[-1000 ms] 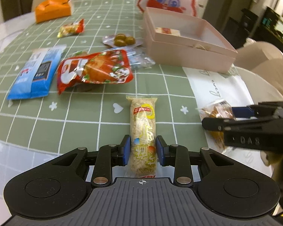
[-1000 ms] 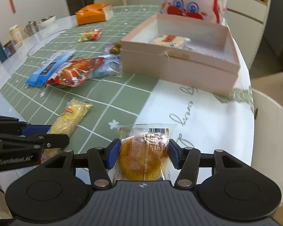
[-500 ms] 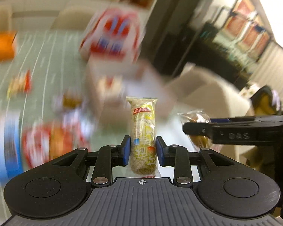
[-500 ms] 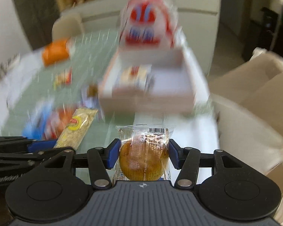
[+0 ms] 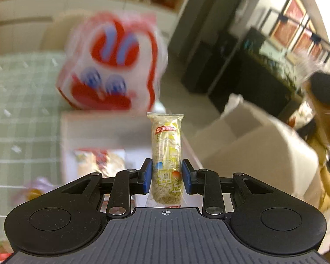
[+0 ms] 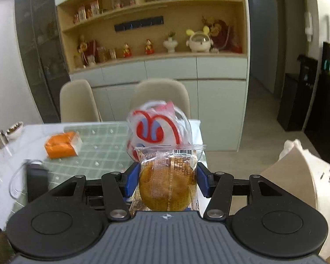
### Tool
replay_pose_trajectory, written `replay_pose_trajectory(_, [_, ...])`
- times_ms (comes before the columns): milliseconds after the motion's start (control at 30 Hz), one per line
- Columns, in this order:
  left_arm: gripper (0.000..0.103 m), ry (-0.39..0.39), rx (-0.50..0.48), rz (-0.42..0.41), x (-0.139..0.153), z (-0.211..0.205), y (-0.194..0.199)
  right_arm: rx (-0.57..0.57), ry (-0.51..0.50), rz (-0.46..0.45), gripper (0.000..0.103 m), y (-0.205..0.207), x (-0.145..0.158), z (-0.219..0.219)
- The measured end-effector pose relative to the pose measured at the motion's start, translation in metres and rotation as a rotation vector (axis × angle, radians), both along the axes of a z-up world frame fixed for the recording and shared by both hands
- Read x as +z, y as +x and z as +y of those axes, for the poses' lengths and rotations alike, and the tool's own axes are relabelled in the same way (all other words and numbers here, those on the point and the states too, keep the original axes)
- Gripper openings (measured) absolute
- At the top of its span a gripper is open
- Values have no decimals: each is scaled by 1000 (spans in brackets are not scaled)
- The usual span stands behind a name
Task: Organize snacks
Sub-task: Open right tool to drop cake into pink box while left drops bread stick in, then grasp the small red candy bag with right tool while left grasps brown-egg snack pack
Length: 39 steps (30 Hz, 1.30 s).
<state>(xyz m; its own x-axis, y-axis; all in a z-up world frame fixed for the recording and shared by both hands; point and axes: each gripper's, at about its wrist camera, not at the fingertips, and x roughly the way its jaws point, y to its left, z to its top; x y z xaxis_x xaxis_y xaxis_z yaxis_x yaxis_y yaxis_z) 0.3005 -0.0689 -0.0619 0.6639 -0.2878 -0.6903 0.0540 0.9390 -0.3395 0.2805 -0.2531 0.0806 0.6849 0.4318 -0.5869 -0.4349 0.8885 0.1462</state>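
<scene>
My left gripper (image 5: 166, 180) is shut on a long yellow rice bar packet (image 5: 166, 151) and holds it in the air above the pink box (image 5: 99, 127), which has a snack packet (image 5: 99, 160) inside. My right gripper (image 6: 166, 181) is shut on a round golden cake in a clear wrapper (image 6: 167, 180), lifted high over the table. A big red and white rabbit bag (image 5: 112, 66) stands behind the box; it also shows in the right wrist view (image 6: 156, 129). The left view is blurred.
An orange box (image 6: 61, 146) sits on the green checked tablecloth (image 6: 101, 154). Beige chairs (image 6: 77, 101) stand behind the table, with a shelf cabinet beyond. A white chair back (image 5: 259, 145) is to the right of the box.
Both grippers have lifted their snacks off the table and swung up and forward. The left one now hangs over the pink box; the right one has risen high and faces the far cabinet.
</scene>
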Motion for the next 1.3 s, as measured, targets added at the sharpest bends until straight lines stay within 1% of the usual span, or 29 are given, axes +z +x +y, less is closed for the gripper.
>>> replay_pose_trajectory(33, [34,3,-4,31,-15,-4,9,6,-13,17,54,4,-9,0])
replay_pose_trajectory(67, [33,24,-9,48,-24,-7,15,18,-26,37,54,11,-18,0])
replay_pose_trajectory(100, [33,57,-12,48,-30,-10,15,29,-40,53,54,16,-27,0])
replay_pose_trajectory(167, [33,125,25,3,-30,-13,13,40,-64,78,54,26,-42,0])
replay_pose_trajectory(200, [33,130,56,-22,-28,-10,10,43,-72,96,54,32,-50,-1])
replay_pose_trajectory(233, [33,110,86,-36,-25,-4,8,45,-76,117,54,40,-58,-1])
replay_pose_trajectory(333, [33,17,160,-66,-12,21,-3,53,-78,175,54,66,-76,6])
replay_pose_trajectory(400, [33,-17,220,-83,-3,36,-23,89,-70,194,54,81,-85,17])
replay_pose_trajectory(433, [33,-29,271,-85,2,48,-40,104,-71,204,54,85,-90,22])
replay_pose_trajectory(500, [32,-53,361,-59,9,69,-66,146,-69,235,54,98,-103,41])
replay_pose_trajectory(533, [32,-71,415,-37,9,82,-83,164,-59,249,54,105,-110,51])
replay_pose_trajectory(600, [32,-86,485,-9,4,102,-113,208,-41,274,56,118,-125,72])
replay_pose_trajectory(633, [32,-84,510,3,1,112,-125,227,-51,297,57,125,-132,83])
replay_pose_trajectory(700, [32,-77,572,25,-5,130,-153,227,-76,366,58,137,-147,103])
replay_pose_trajectory(733, [32,-83,601,36,-10,139,-164,212,-78,380,58,141,-151,108])
replay_pose_trajectory(767, [32,-97,627,47,-16,148,-172,196,-82,379,58,142,-153,114])
replay_pose_trajectory(833, [32,-127,673,79,-29,164,-186,183,-107,336,60,136,-149,128])
replay_pose_trajectory(867, [32,-133,686,96,-34,169,-192,198,-117,305,64,130,-145,136])
replay_pose_trajectory(900, [32,-136,690,107,-39,174,-196,240,-134,267,68,120,-140,149])
replay_pose_trajectory(933, [32,-141,687,110,-40,177,-203,283,-152,235,69,112,-136,161])
replay_pose_trajectory(1000, [32,-157,665,112,-42,184,-206,352,-180,159,72,86,-127,193])
replay_pose_trajectory(1067, [32,-154,639,106,-41,188,-210,402,-173,125,73,62,-122,225])
replay_pose_trajectory(1133, [32,-137,602,106,-37,188,-216,428,-128,175,73,52,-128,257])
replay_pose_trajectory(1200, [32,-113,554,121,-36,190,-228,456,-87,263,73,49,-143,294])
replay_pose_trajectory(1233, [32,-110,544,126,-35,190,-237,451,-80,291,73,48,-154,315])
replay_pose_trajectory(1300, [32,-122,531,132,-34,197,-254,412,-99,299,73,45,-171,347])
